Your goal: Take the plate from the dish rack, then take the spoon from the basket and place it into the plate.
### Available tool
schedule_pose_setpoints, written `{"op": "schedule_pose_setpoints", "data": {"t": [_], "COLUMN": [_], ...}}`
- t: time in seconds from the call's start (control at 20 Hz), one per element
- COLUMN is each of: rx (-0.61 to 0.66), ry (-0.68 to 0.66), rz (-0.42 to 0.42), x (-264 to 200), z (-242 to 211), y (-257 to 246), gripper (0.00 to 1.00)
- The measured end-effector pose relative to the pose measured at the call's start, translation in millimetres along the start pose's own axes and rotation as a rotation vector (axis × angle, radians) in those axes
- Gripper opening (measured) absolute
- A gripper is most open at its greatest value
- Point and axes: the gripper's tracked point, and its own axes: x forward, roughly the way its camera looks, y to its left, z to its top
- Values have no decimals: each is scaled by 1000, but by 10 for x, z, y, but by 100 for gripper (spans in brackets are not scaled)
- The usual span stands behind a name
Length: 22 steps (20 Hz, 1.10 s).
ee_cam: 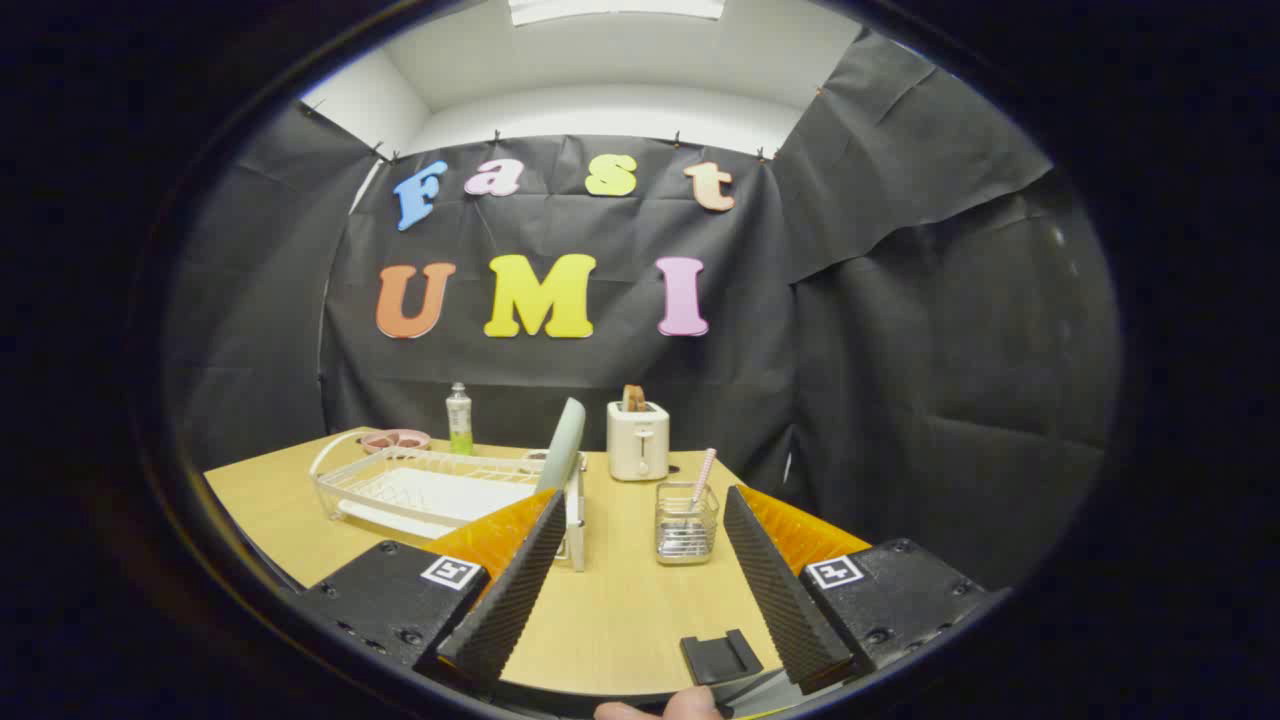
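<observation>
A pale green plate point(563, 445) stands on edge in the right end of a white wire dish rack point(430, 487) on the wooden table. To the right of the rack sits a small wire basket point(686, 523) holding a spoon with a pink striped handle point(701, 478). My gripper point(644, 503) is open, its fingers wide apart with nothing between them. The plate rises just beyond the left fingertip, and the basket sits ahead in the gap, nearer the right finger.
A white toaster point(638, 440) with bread in it stands behind the basket. A bottle of green liquid point(459, 419) and a pink dish point(394, 439) sit beyond the rack. A small black block point(720, 656) lies near the table's front edge.
</observation>
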Motion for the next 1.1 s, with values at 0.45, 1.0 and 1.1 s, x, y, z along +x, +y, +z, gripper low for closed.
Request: {"op": "schedule_pose_setpoints", "data": {"t": [0.45,1.0,1.1], "rx": [16,-11,3], "ry": [-7,10,5], "rz": [-7,5,13], "x": [4,33,24], "z": [-1,-48,-30], "y": [9,129,146], "gripper": [100,100,100]}}
